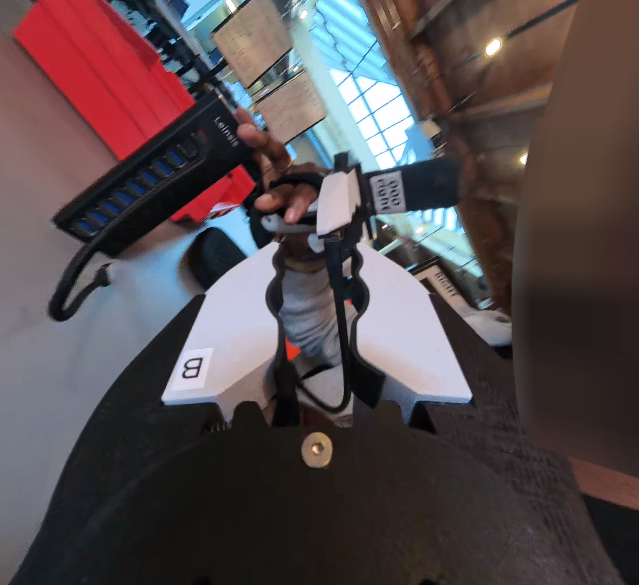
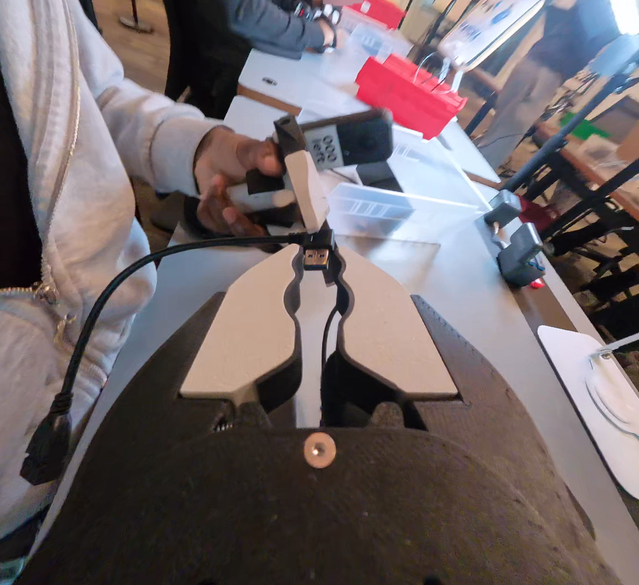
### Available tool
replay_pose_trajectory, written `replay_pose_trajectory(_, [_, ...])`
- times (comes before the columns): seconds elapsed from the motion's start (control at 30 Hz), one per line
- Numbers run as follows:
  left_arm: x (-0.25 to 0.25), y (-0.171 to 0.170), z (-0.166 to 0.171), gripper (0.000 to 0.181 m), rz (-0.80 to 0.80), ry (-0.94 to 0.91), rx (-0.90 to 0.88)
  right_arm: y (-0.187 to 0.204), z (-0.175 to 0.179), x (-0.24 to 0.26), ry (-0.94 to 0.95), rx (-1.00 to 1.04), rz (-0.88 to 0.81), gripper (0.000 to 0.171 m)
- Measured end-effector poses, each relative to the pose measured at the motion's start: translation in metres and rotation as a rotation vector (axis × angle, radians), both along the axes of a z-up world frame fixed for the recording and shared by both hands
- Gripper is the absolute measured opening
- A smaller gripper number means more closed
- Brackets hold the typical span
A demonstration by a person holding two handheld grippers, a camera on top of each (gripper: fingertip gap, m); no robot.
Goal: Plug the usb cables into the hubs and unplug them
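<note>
My right gripper (image 2: 317,257) is shut on a black USB plug (image 2: 315,259) with a blue tongue and holds it in the air over the white table (image 2: 449,291). The plug's black cable (image 2: 114,288) droops left to a loose socket end (image 2: 48,440). My left gripper (image 1: 316,253) is open, tip to tip with the right gripper (image 1: 326,234), and the plug (image 1: 334,257) sits in its gap untouched. In the right wrist view the left gripper (image 2: 316,231) points down onto the plug. A black hub (image 1: 145,184) with several blue ports lies on the table, its braided cable (image 1: 69,285) curling off.
Red bins (image 2: 408,98) and clear plastic boxes (image 2: 373,205) stand farther along the table. Grey clamps (image 2: 518,253) sit at its right edge, and a white stand base (image 2: 594,395) lies near right. Another person (image 2: 242,8) works at the far end. A thin black cable (image 2: 326,326) shows between my right fingers. The tips of both grippers are at nearly the same place.
</note>
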State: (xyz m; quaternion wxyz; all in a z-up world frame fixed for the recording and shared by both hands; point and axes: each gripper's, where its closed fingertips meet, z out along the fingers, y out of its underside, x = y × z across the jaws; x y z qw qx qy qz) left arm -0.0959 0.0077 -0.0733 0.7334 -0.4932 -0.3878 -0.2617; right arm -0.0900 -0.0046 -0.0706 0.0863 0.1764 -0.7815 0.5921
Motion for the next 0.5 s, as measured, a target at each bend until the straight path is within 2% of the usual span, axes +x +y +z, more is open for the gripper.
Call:
replay_pose_trajectory(0.13, [0.006,-0.003,-0.01,0.022,-0.029,0.01,-0.108,0.002,-0.01,0.002,0.027,0.111,0.045,0.016])
replay_pose_trajectory(0.23, [0.008,-0.004,-0.01,0.016,-0.046,-0.008,-0.091,0.003,-0.016,0.006,0.02,0.162,0.089,0.016])
replay_pose_trajectory(0.5, [0.019,0.007,-0.005,0.009,-0.115,0.008,-0.012,0.006,-0.009,0.01,0.032,0.124,0.103,0.016])
